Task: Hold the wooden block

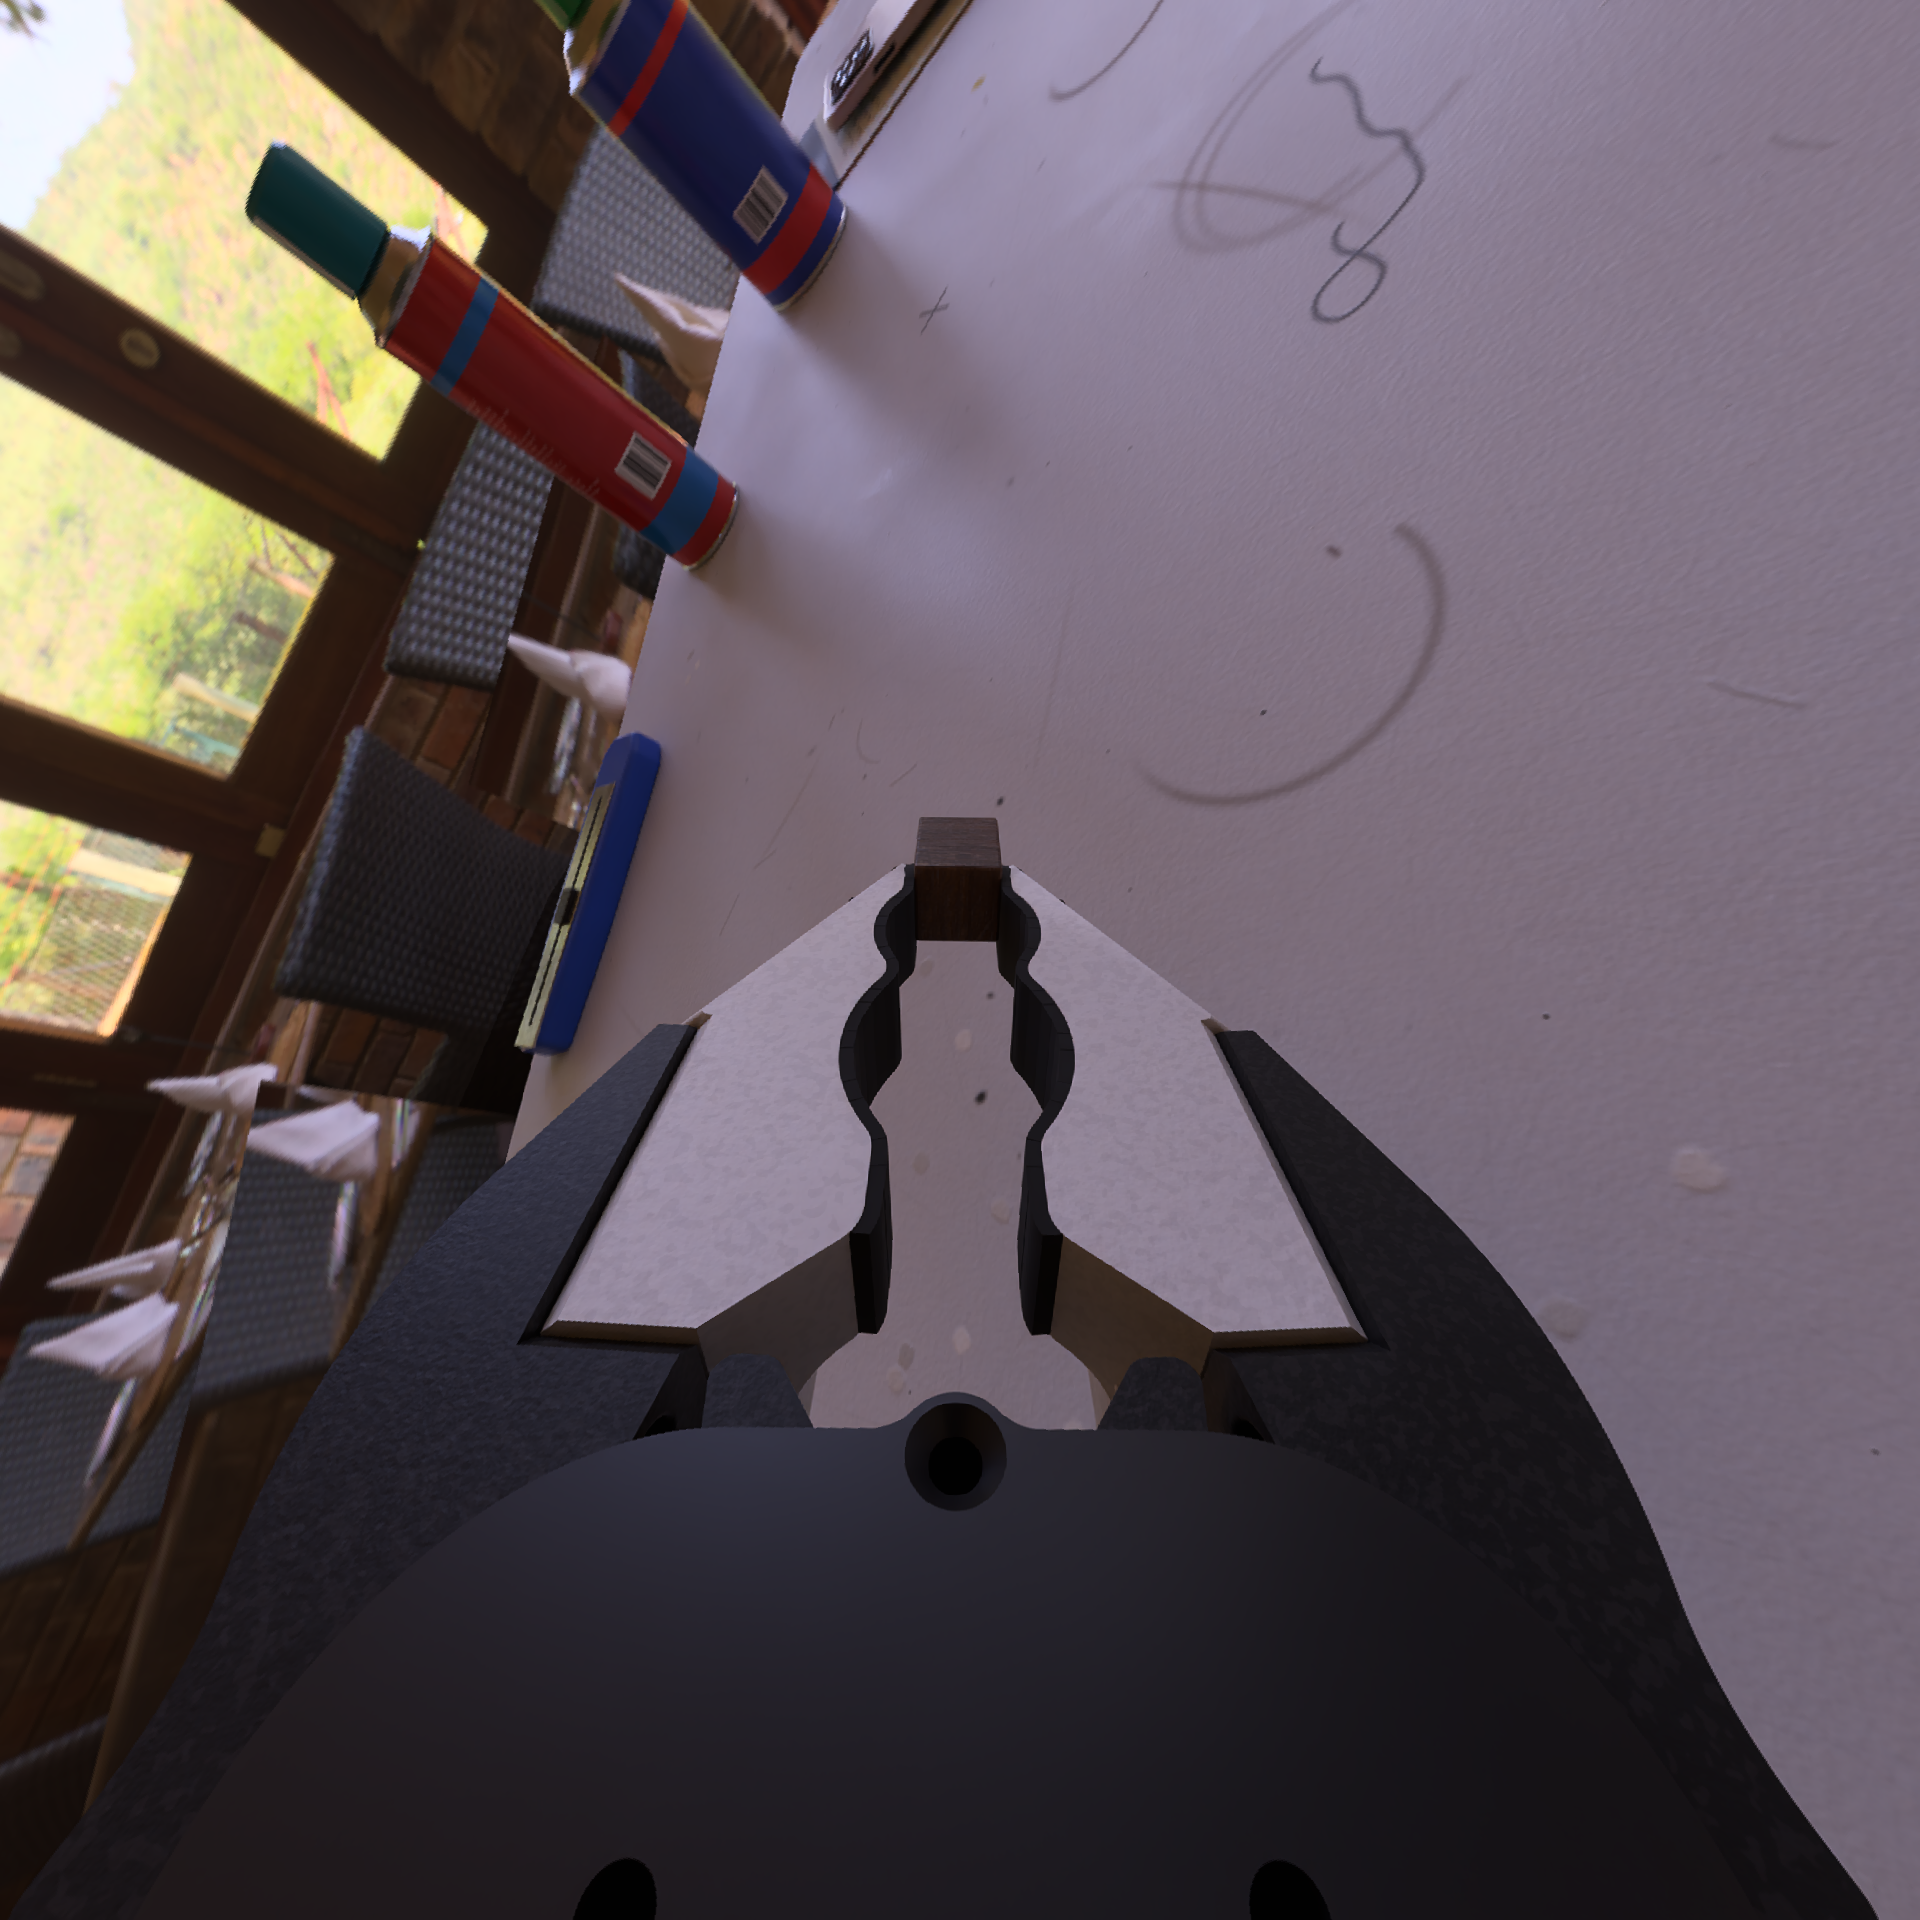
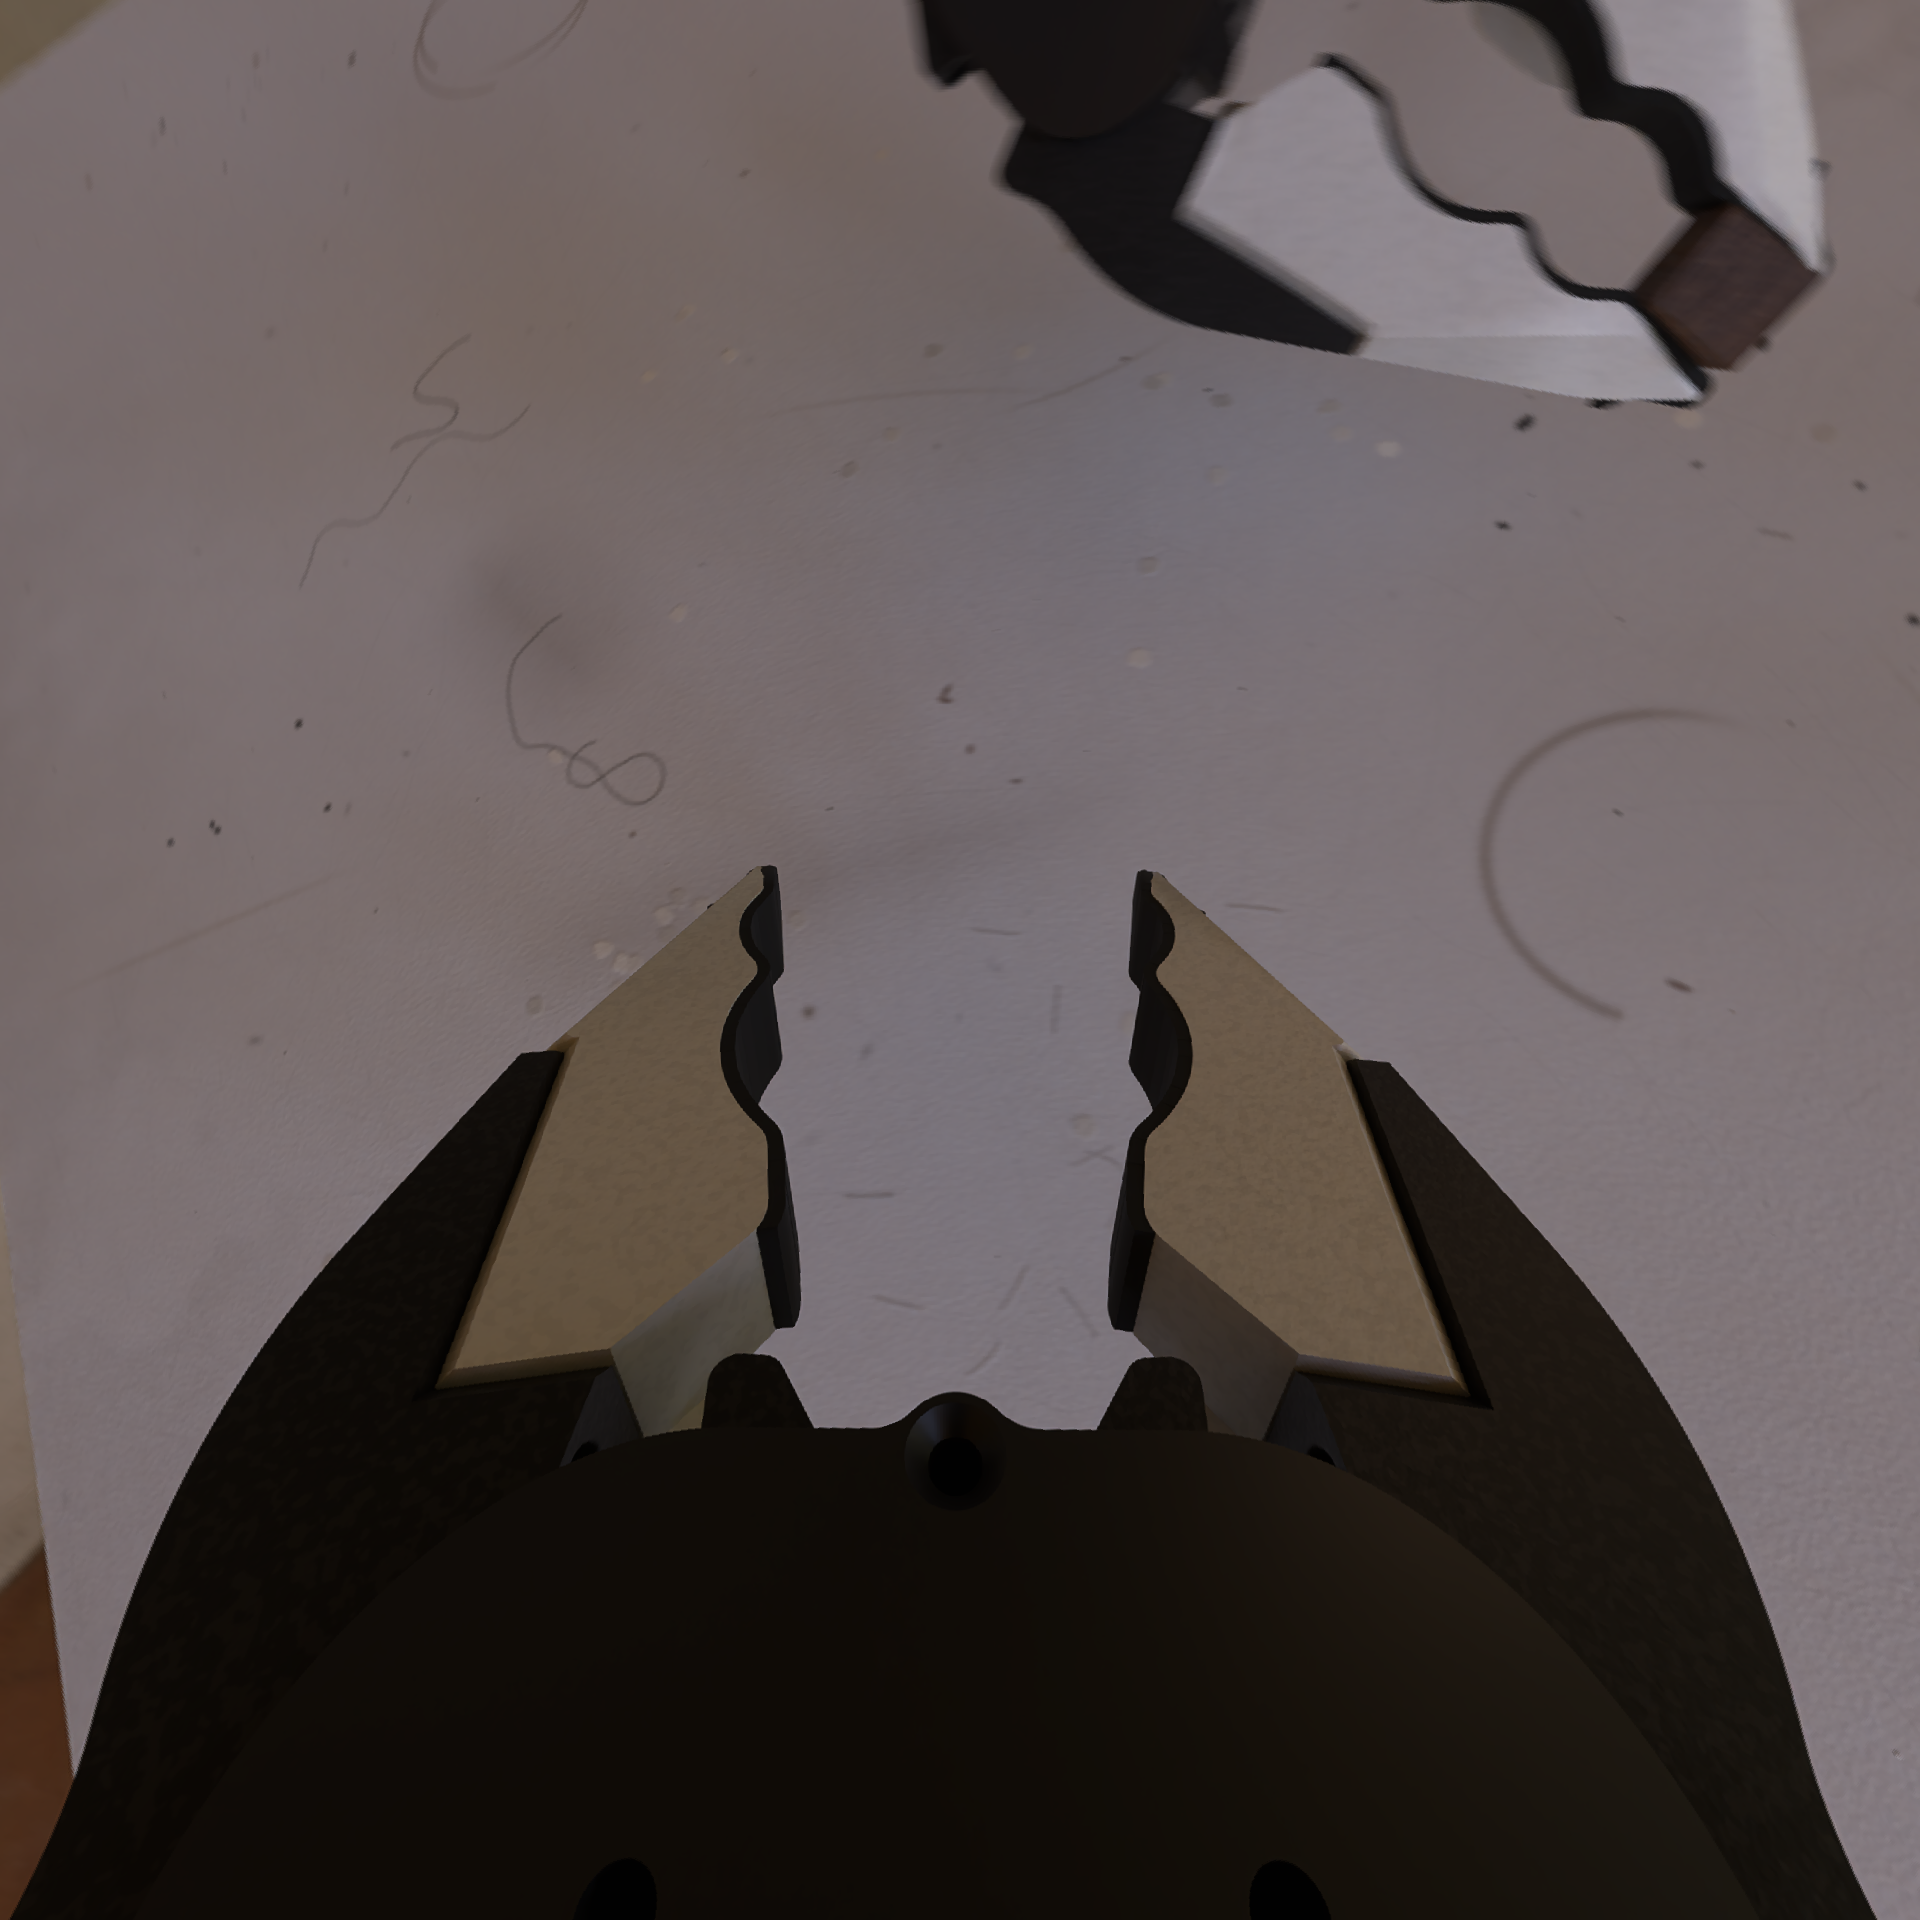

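Note:
The wooden block (image 1: 957, 883) is a small dark brown cube. My left gripper (image 1: 957, 896) is shut on it at the very fingertips and holds it over the white table (image 1: 1351, 935). In the right wrist view the same left gripper shows at the top right with the block (image 2: 1730, 286) pinched between its tips. My right gripper (image 2: 956, 904) is open and empty above the scribbled white table (image 2: 935, 623), below and left of the left gripper.
A red spray can (image 1: 551, 395) and a blue spray can (image 1: 717, 156) stand near the table's far edge. A flat blue object (image 1: 597, 894) lies at that edge. A small device (image 1: 862, 73) lies farther along. Dark woven chairs and windows lie beyond.

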Tool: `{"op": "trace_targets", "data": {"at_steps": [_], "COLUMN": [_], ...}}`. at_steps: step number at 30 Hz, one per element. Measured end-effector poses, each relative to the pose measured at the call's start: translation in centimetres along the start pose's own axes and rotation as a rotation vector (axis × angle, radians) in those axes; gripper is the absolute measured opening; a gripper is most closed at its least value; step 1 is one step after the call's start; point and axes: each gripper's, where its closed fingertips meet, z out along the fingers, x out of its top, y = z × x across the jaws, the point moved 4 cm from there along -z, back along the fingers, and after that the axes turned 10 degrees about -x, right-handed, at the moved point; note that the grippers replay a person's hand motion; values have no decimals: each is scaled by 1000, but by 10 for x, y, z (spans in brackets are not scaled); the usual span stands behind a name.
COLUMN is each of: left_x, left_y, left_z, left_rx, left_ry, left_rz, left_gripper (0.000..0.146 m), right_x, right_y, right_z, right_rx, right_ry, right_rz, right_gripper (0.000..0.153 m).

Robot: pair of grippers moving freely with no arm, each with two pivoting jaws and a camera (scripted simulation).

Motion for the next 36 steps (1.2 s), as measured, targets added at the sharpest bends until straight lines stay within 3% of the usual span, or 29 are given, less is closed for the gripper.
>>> {"op": "trace_targets", "data": {"at_steps": [3, 6, 9, 12, 15, 17, 21, 26, 29, 36], "left_x": [-5, -9, -10, -13, -18, -20, -19, -24, -28, -32], "left_y": [-2, -3, -6, -6, -4, -3, -5, -9, -11, -16], "left_z": [0, -1, -5, -8, -8, -8, -12, -14, -14, -14], "left_rx": [23, 50, 72, 74, 82, 81, 82, 90, 93, 107], "left_ry": [-48, -97, -98, -96, -138, -158, -135, -155, -165, -170], "left_rz": [7, 31, 22, 18, 75, 96, 73, 62, 53, 16], "left_gripper": [14, 14, 14, 14, 14, 14, 14, 14, 14, 14], "right_x": [3, 3, -5, -14, -17, -15, -4, 4, -1, 9], "right_y": [-28, -52, -64, -73, -102, -112, -101, -90, -89, -83], "right_z": [-3, 2, 9, 8, -6, -11, 0, 29, 44, 28], "right_rx": [-1, 47, -8, -38, 175, 248, 254, 267, 278, 308], "right_ry": [-2, 8, -34, -73, -38, -34, -119, -143, -225, -302], "right_rz": [-49, 6, -17, -125, -362, -483, -602, -814, -934, -1037], "right_gripper": [66, 65, 65, 63, 56, 54, 53, 29, 28, 28]}}
